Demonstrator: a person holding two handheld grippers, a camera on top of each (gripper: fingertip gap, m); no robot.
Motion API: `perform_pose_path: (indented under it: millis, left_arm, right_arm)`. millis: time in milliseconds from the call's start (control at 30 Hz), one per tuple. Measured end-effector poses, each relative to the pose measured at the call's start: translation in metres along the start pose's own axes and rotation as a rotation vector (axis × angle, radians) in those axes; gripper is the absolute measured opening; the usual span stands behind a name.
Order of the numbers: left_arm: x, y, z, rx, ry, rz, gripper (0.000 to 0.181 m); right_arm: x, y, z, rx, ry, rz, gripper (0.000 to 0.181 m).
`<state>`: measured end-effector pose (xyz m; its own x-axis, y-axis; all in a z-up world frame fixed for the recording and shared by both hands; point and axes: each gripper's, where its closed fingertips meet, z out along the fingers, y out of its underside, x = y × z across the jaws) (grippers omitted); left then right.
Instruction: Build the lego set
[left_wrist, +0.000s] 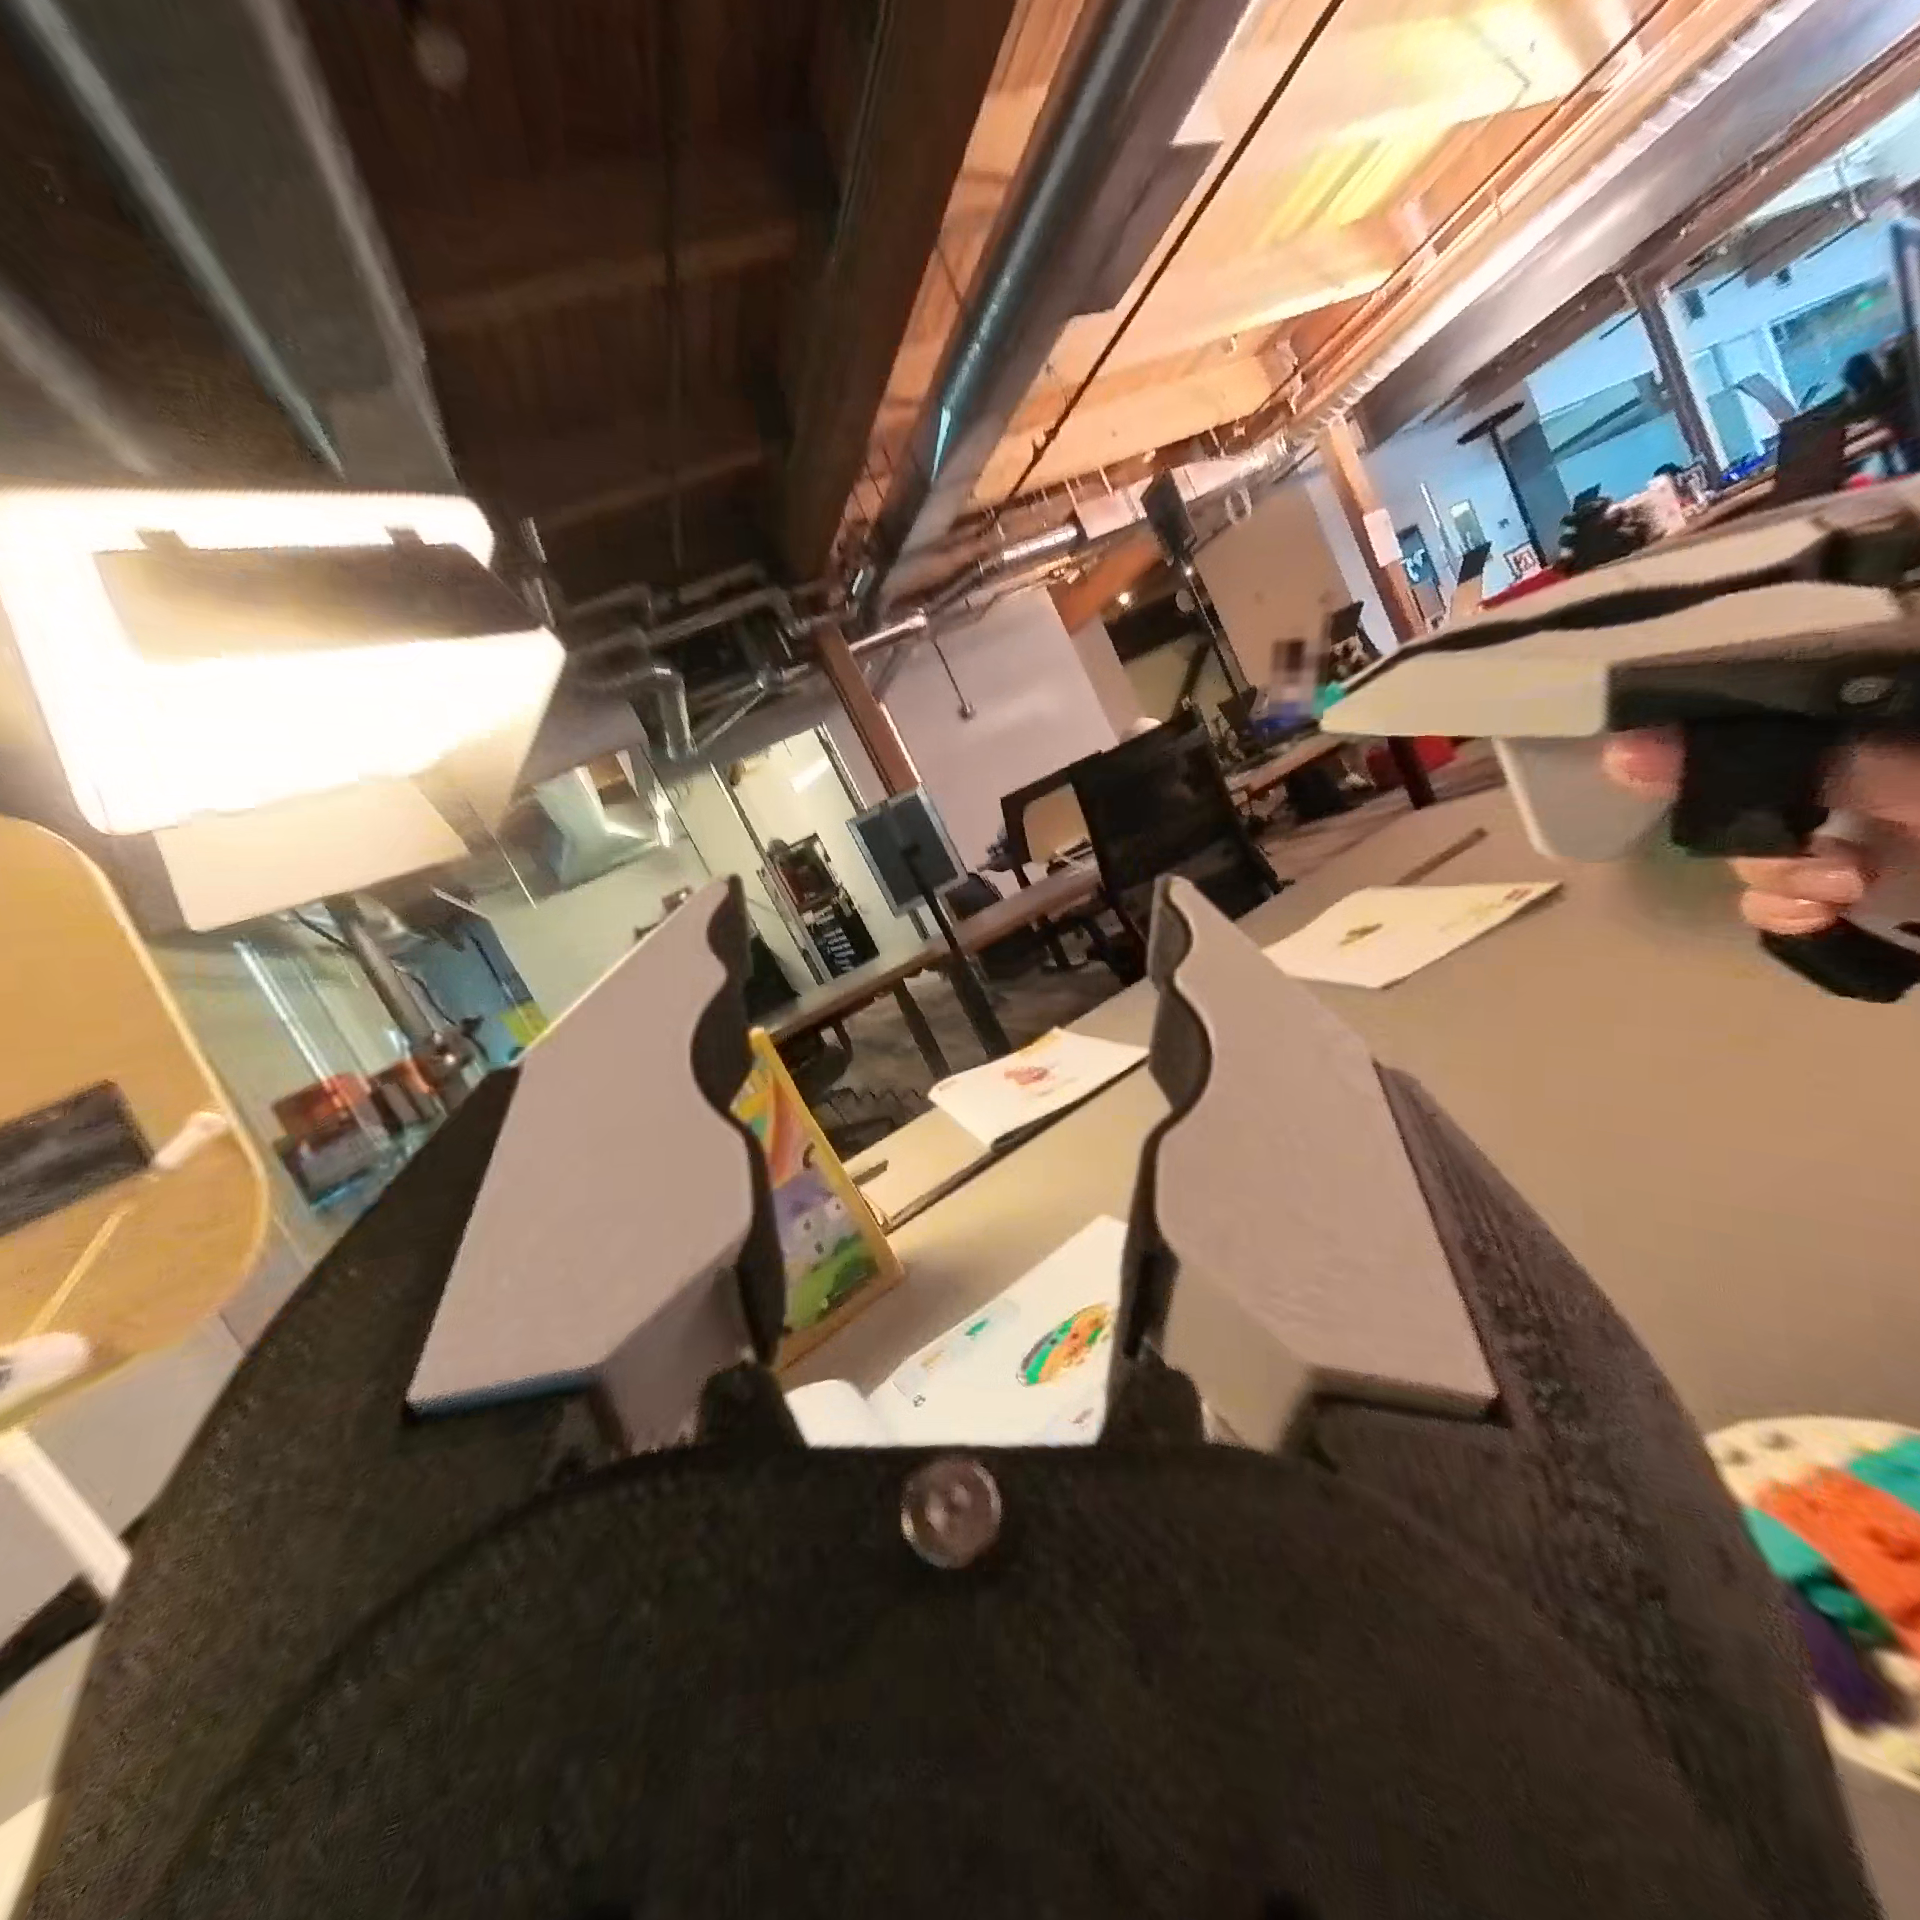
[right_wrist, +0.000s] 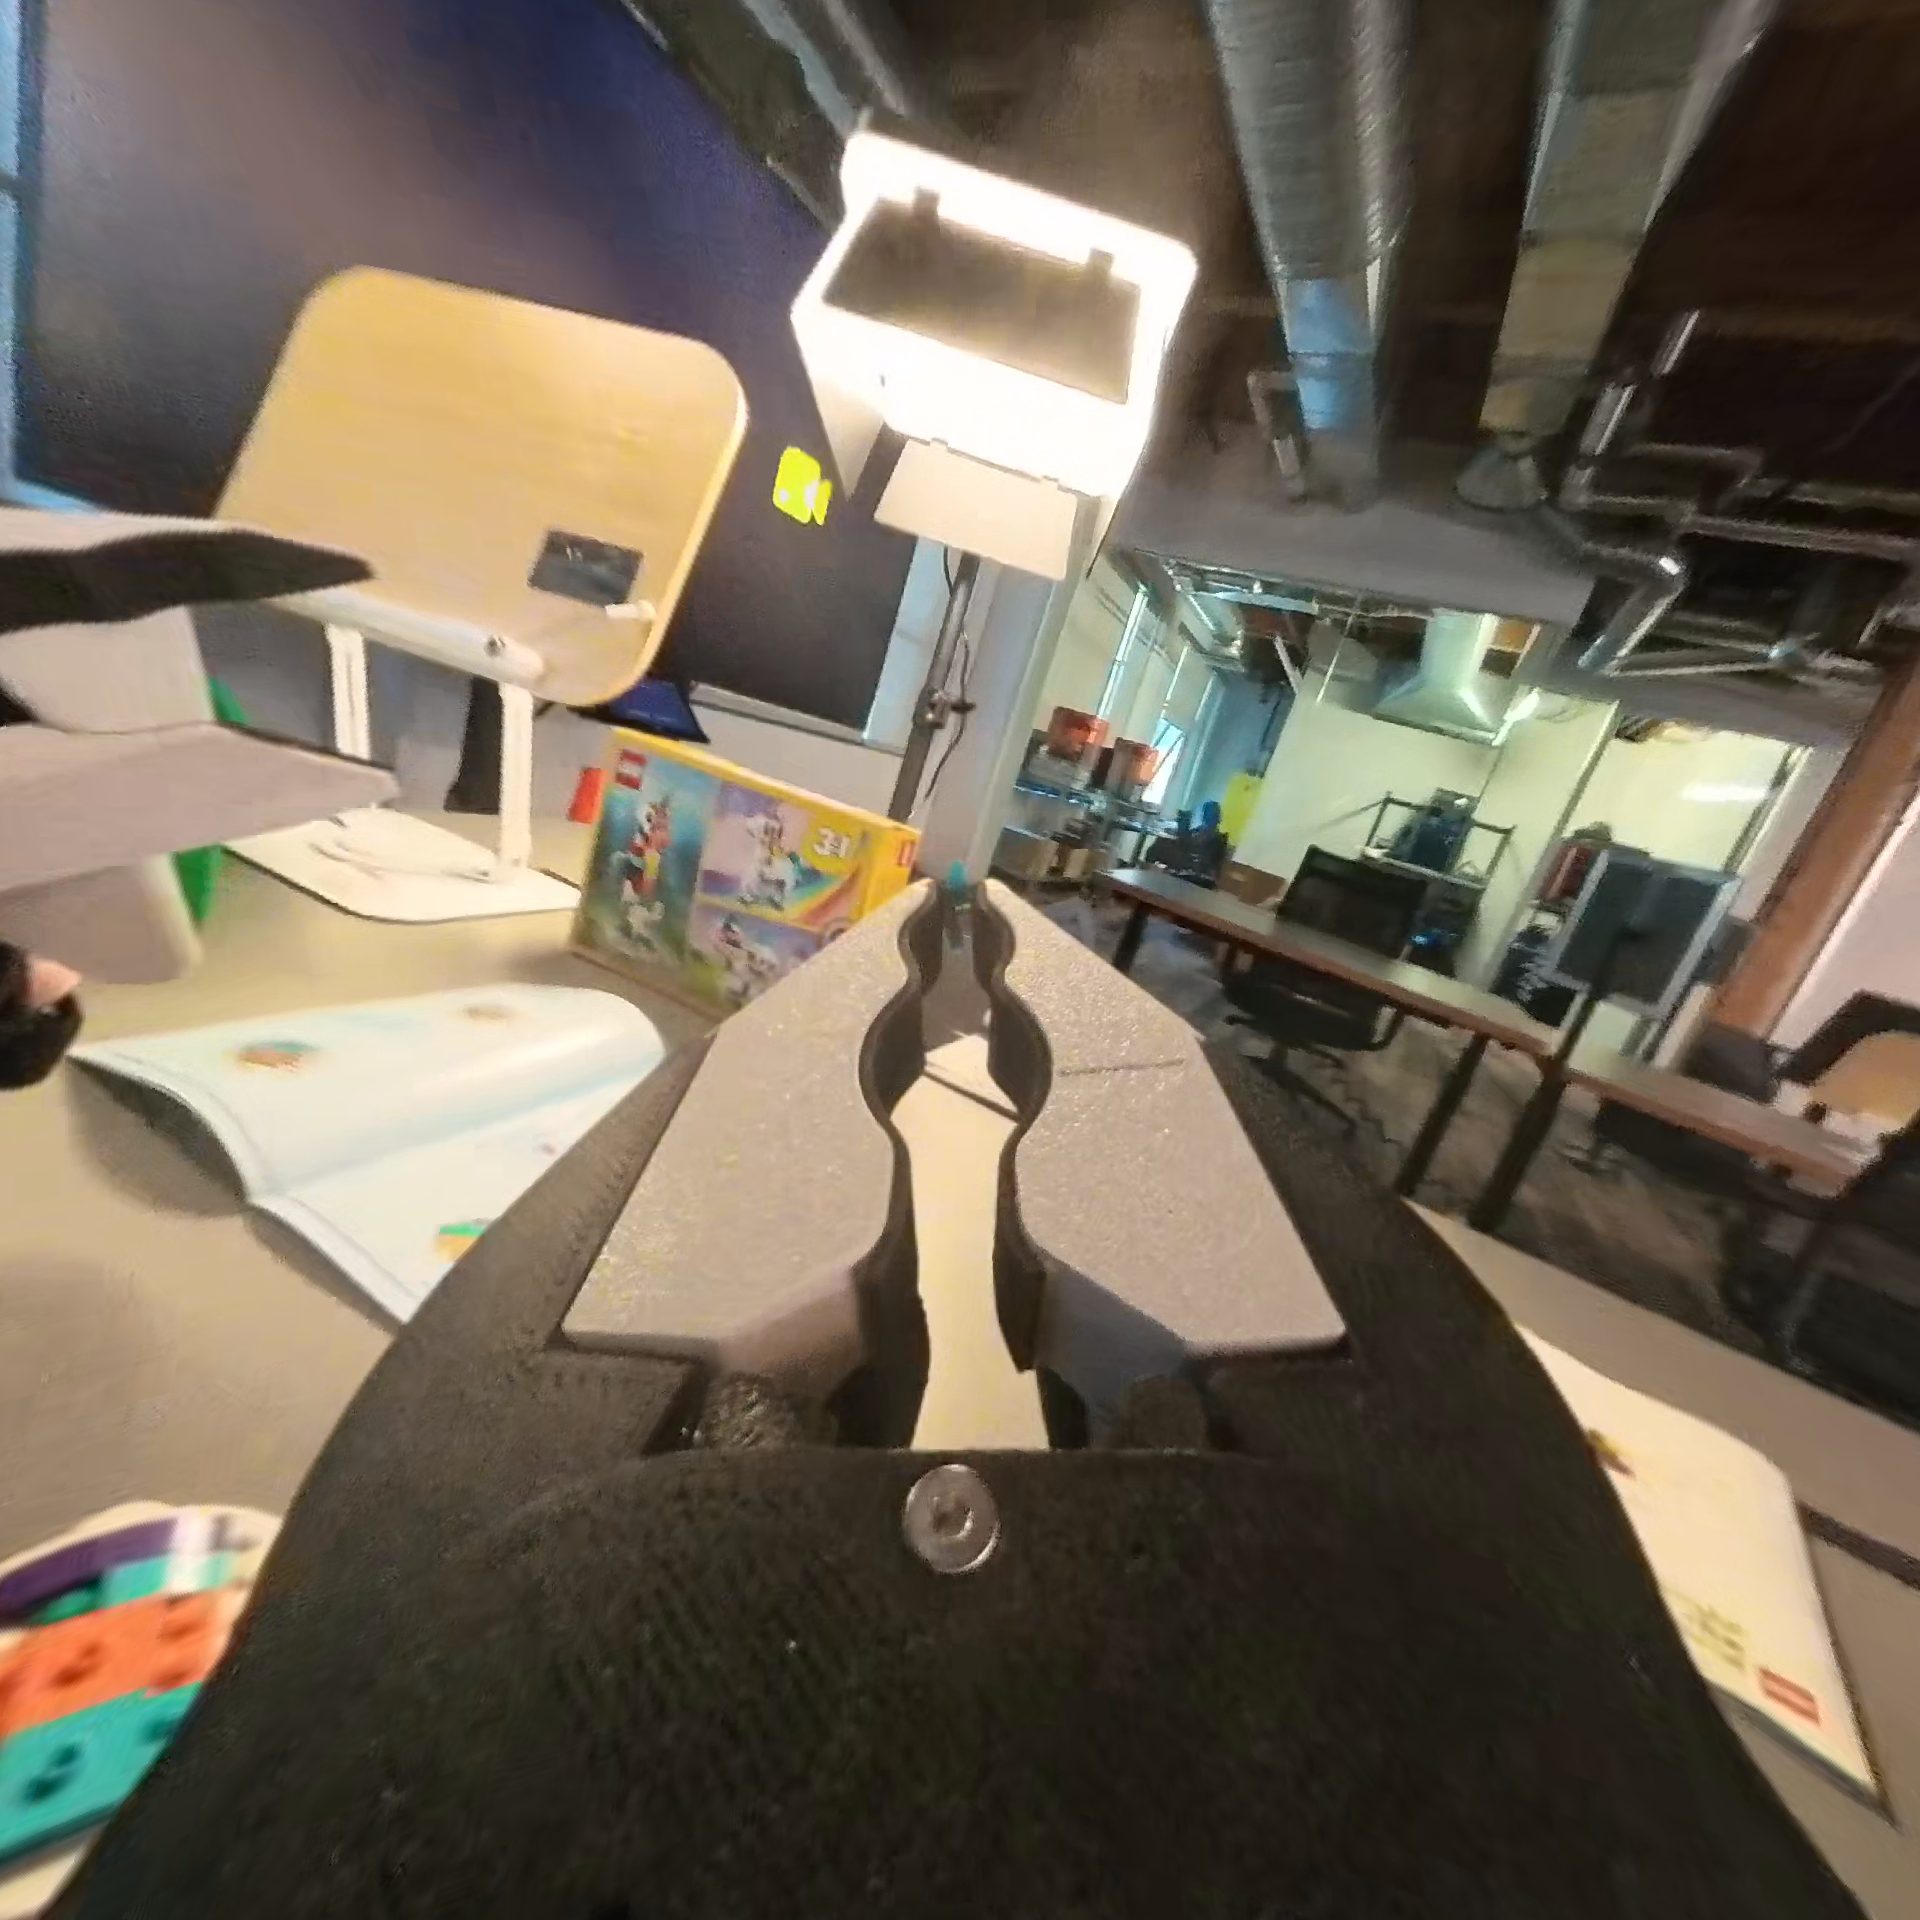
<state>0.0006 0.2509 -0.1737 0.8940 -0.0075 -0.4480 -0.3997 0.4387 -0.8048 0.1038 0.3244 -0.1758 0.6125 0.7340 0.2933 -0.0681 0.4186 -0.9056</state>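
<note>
Where the right gripper (right_wrist: 957, 906) narrows to its tips, a small teal lego piece (right_wrist: 954, 902) is pinched between them; it is slim, stands roughly upright, and its shape is too small to make out further. Both grippers are raised above the grey table (left_wrist: 1621, 1122) and aimed roughly level across the room, not down at the work surface.

In the left wrist view the left gripper (left_wrist: 951, 904) has its grey fingers (left_wrist: 623, 1132) spread well apart with nothing between them. Up and to its right, the right gripper (left_wrist: 1340, 712) shows side-on, a person's hand (left_wrist: 1766, 842) wrapped around its black handle.

Below and to the right of the left gripper, at the frame edge, lies a white plate (left_wrist: 1756, 1444) holding loose lego pieces (left_wrist: 1860, 1558) in orange, teal and purple, blurred. The same plate (right_wrist: 31, 1860) sits below and left of the right gripper.

Ahead of the left gripper, seen through its gap, an open instruction booklet (left_wrist: 997, 1361) lies flat on the table. Beyond it stands the yellow lego box (right_wrist: 727, 894), upright, ahead and to the left of the right gripper. Another booklet (right_wrist: 1704, 1579) lies close beside the right gripper on its right.
</note>
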Motion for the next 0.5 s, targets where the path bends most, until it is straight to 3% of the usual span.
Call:
perform_pose_path:
  millis: [200, 500]
  left_arm:
    - [-0.011, 0.038, 0.016, -0.062, -0.038, -0.133, 0.094]
    - [-0.001, 0.039, 0.001, -0.080, 0.032, -0.219, 0.094]
  right_arm:
    - [0.007, 0.029, 0.016, -0.015, 0.004, -0.053, 0.003]
    - [-0.016, 0.035, 0.002, -0.037, -0.085, -0.037, 0.003]
